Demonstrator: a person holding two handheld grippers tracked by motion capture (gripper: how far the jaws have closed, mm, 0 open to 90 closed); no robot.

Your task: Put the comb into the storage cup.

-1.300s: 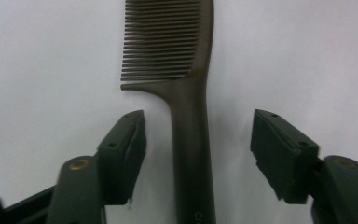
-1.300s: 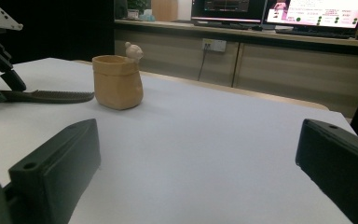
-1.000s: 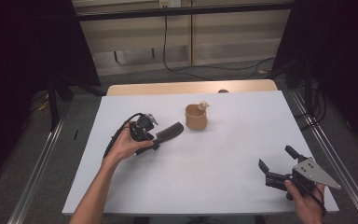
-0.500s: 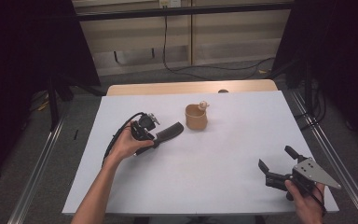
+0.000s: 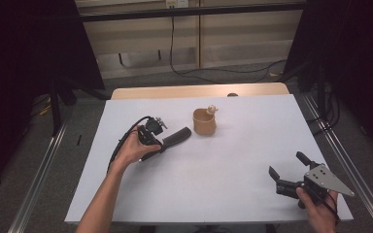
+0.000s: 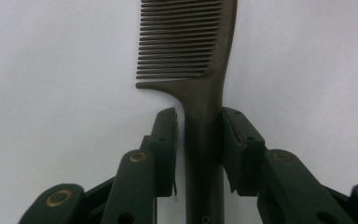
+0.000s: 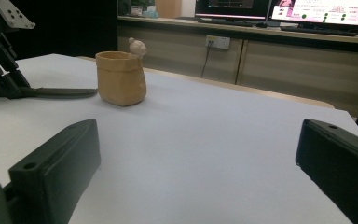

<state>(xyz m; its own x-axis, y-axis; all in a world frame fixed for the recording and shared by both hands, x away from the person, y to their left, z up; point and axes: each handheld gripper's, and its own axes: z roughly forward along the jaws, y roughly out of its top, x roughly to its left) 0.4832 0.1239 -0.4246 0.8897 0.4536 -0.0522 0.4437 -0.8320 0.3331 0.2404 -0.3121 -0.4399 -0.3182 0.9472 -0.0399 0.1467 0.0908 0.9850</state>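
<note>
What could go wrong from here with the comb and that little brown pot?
The left gripper pinches the comb by its narrow handle only, with a sliver of gap at one jaw, so the comb might pivot or slip. The comb's tip lies close to the pot, which looks light, so a forward push could knock it over. The right gripper is open and far away, too distant to steady the pot.

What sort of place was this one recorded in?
Probably a lab or office data-collection station: a white-covered table fenced by metal rails and dark curtains, lit monitors on a counter behind, and a person working handheld grippers.
</note>
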